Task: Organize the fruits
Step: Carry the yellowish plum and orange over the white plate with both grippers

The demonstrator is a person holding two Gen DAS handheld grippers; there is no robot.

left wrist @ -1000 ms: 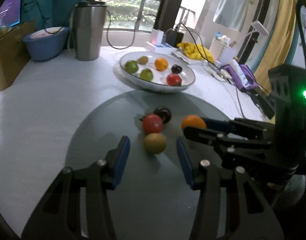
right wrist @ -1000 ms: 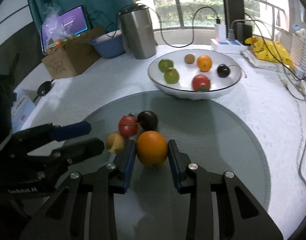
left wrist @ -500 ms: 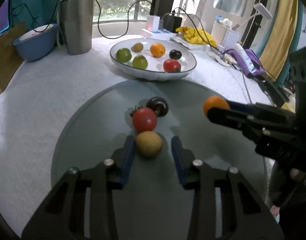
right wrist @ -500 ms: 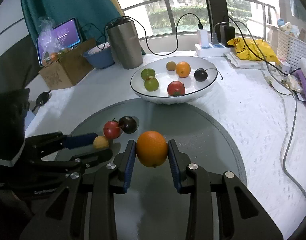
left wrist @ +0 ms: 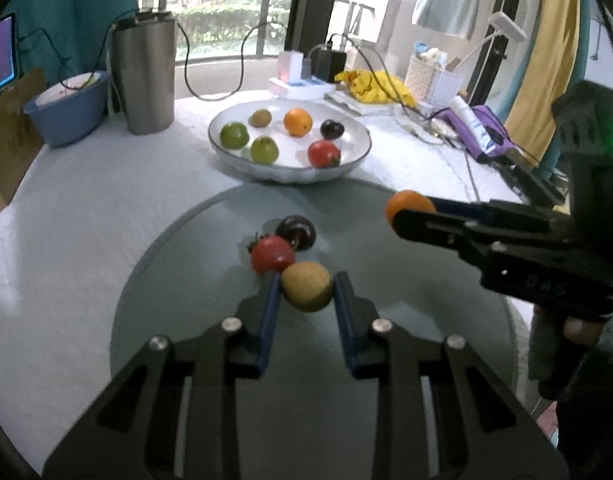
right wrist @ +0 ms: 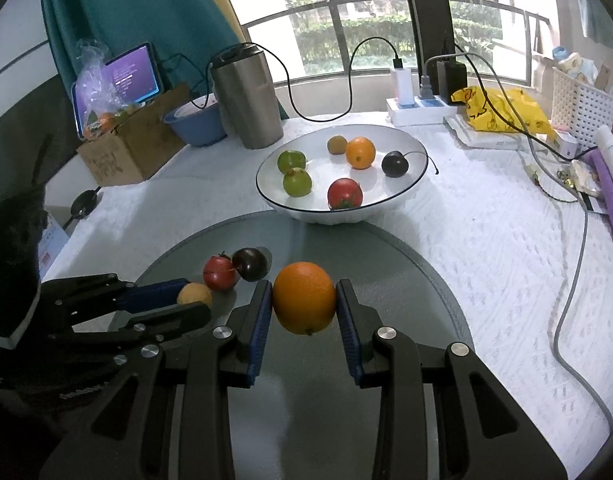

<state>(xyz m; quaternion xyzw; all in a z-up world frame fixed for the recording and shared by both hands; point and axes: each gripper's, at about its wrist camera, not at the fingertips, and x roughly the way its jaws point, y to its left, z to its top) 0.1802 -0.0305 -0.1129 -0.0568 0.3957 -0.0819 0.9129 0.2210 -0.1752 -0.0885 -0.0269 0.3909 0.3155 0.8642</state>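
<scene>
Since a second ago, both grippers have closed and lifted: the left gripper now clamps the kiwi just above the grey mat, beside the tomato and dark plum. Further right, the right gripper grips the orange above that mat, short of the white bowl.

On the worktop a round mat lies in front, with the bowl just past its far edge at 12 o'clock. Six fruits lie in the bowl. On the mat, the tomato touches the plum, which sits behind it toward 1 o'clock. The kiwi sits between the left gripper fingers, just at 4 o'clock of the tomato. The orange sits between the right gripper fingers, at 3 o'clock of the group. The steel tumbler stands at 10 o'clock of the bowl.
</scene>
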